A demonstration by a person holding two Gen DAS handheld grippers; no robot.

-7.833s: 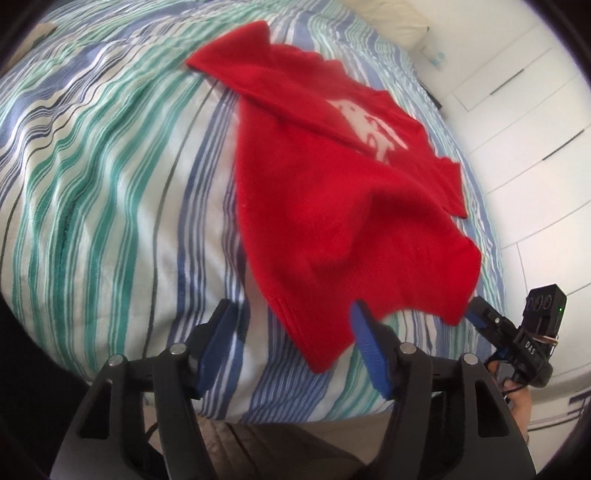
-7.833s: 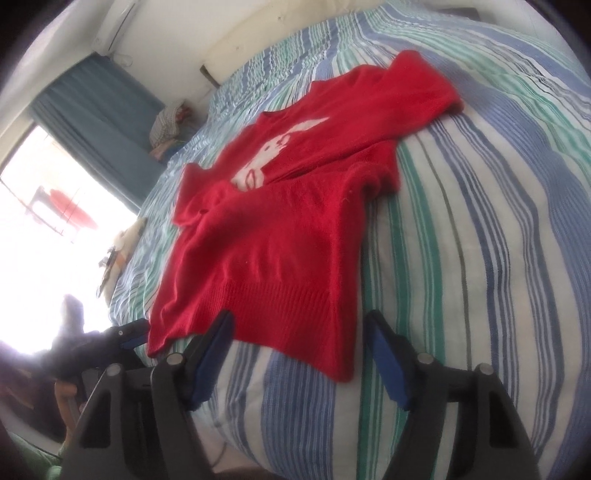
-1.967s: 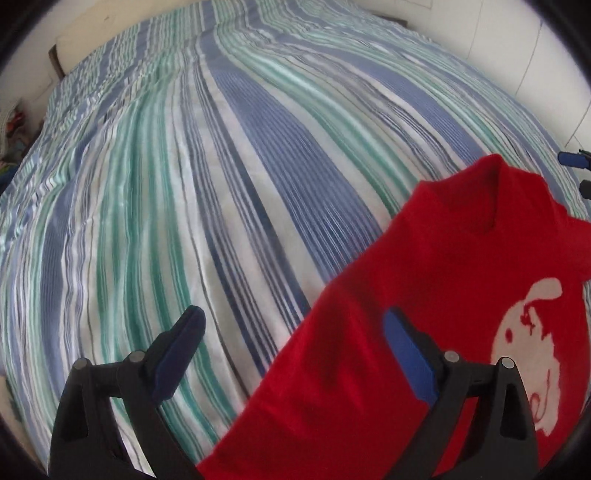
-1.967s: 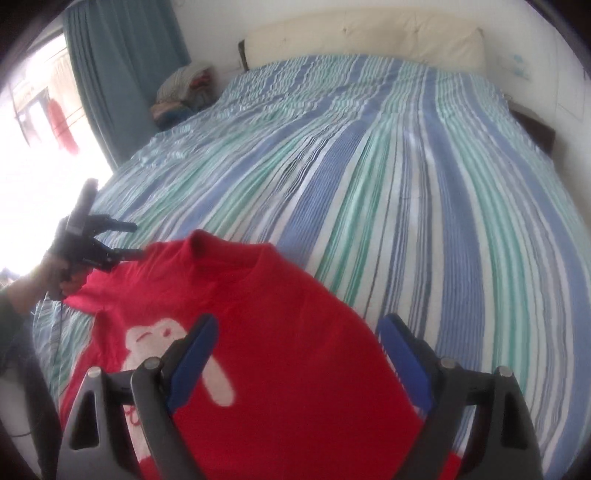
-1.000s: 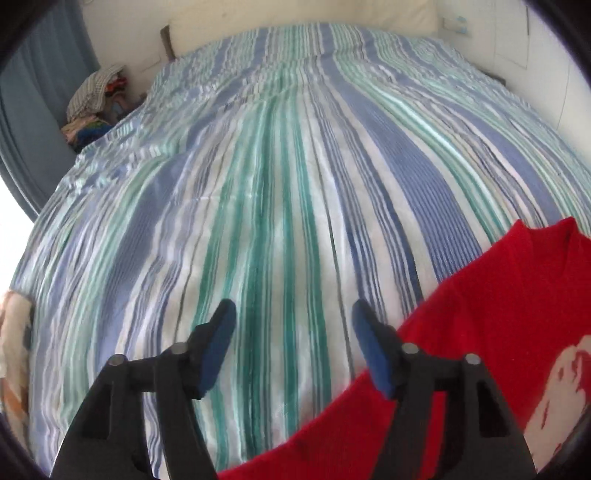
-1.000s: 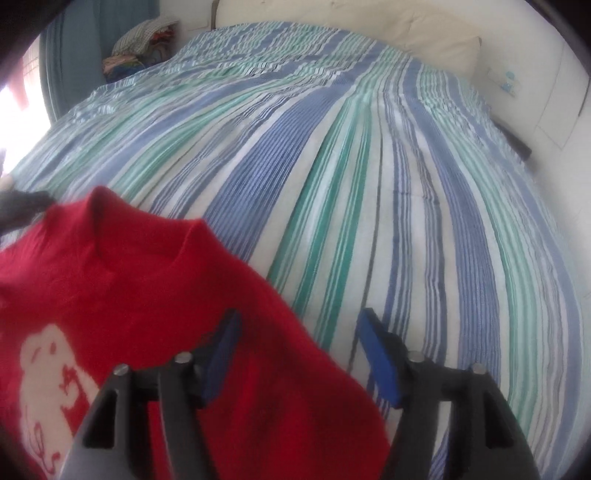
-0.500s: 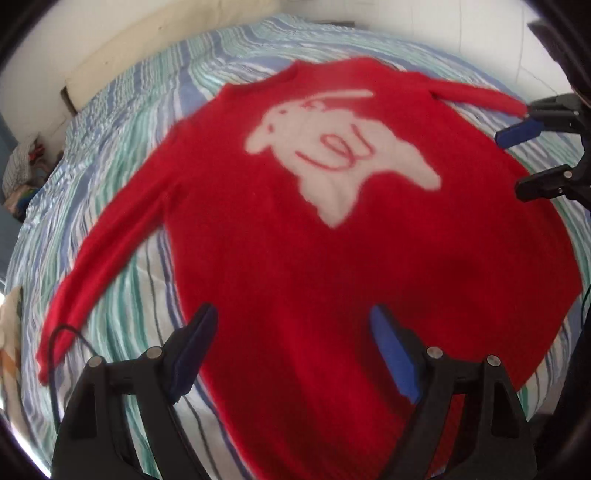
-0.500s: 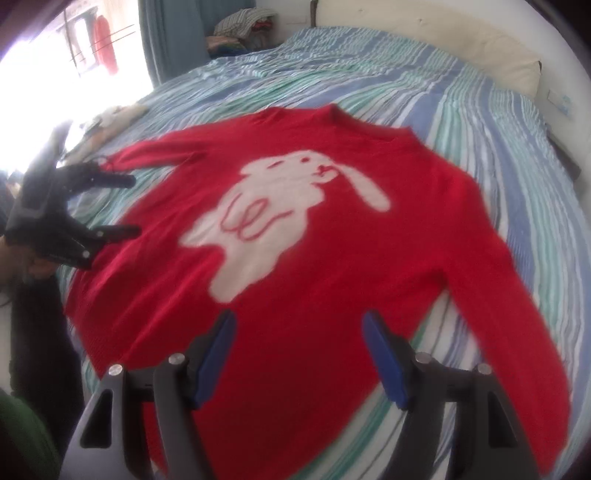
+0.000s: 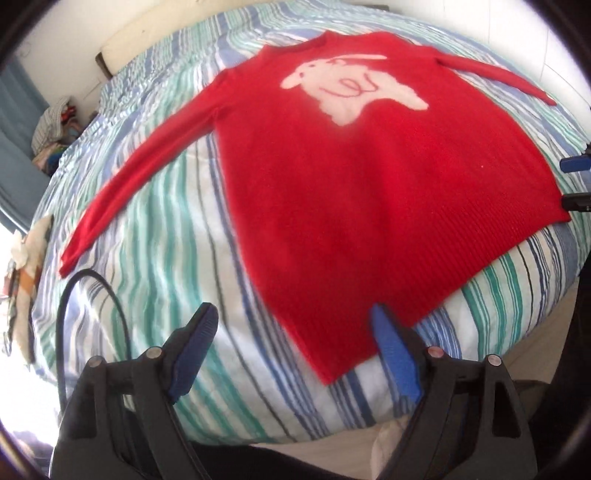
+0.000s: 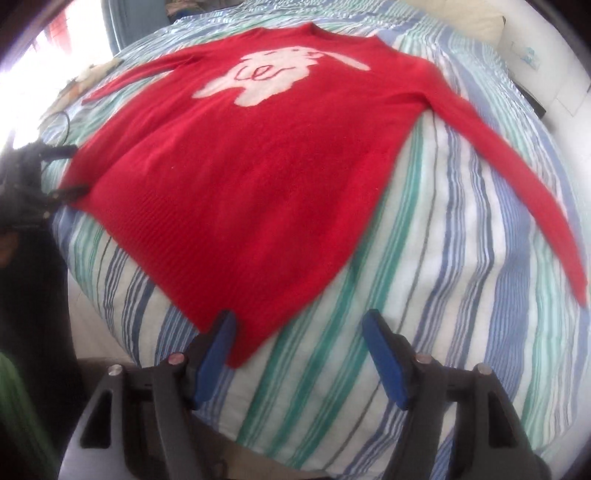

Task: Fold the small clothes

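A red sweater (image 9: 351, 177) with a white animal motif lies spread flat, front up, on the striped bed (image 9: 159, 229), sleeves stretched out to both sides. My left gripper (image 9: 295, 350) hovers open over the bed's near edge. The hem's left corner (image 9: 328, 373) lies just inside its right pad, and nothing is pinched. In the right wrist view the sweater (image 10: 258, 158) fills the middle. My right gripper (image 10: 301, 352) is open too, and the hem's right corner (image 10: 240, 358) sits beside its left pad. Each gripper shows at the edge of the other's view.
A cream headboard (image 9: 155, 33) closes the far end of the bed. A pile of clothes (image 9: 55, 118) sits by a blue curtain at far left. A black cable (image 9: 92, 295) loops over the bed's left side near some small items (image 9: 26, 254). Bright window at left (image 10: 22, 55).
Both grippers have drawn back from the sweater's shoulders to its hem at the bed's near edge. The sweater, crumpled at first, now lies flat with sleeves out. The left jaws stand slightly wider.
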